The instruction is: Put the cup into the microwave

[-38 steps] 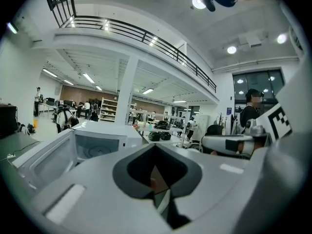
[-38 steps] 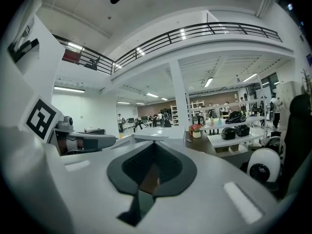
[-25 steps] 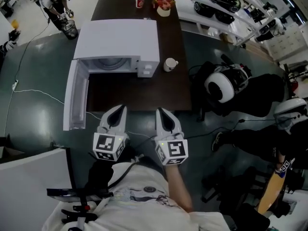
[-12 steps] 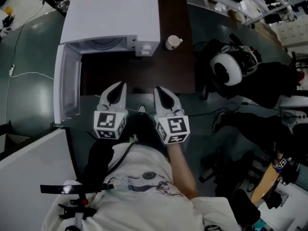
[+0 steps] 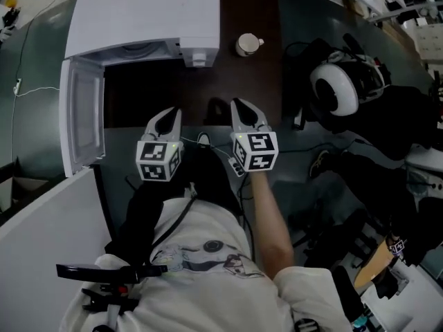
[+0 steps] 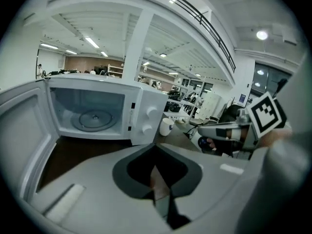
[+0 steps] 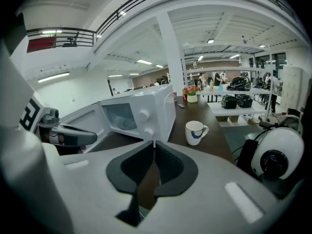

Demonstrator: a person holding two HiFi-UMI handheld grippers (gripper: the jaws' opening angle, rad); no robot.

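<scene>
A white cup with a blue mark stands on the dark brown table, just right of the white microwave. The microwave door hangs open to the left, and the glass turntable shows inside. My left gripper is shut and empty at the table's near edge, in front of the microwave opening. My right gripper is also shut and empty, a little farther in over the table edge and well short of the cup. Each gripper view shows the other gripper beside it.
A white and black headset lies on dark gear to the right of the table. Thin cables run over the floor below the grippers. A white panel stands at the lower left. Shelves with equipment line the far right.
Both grippers have come down and forward to the table's near edge, the right one slightly ahead. The microwave and cup now sit higher and larger in the head view. Both grippers stayed shut.
</scene>
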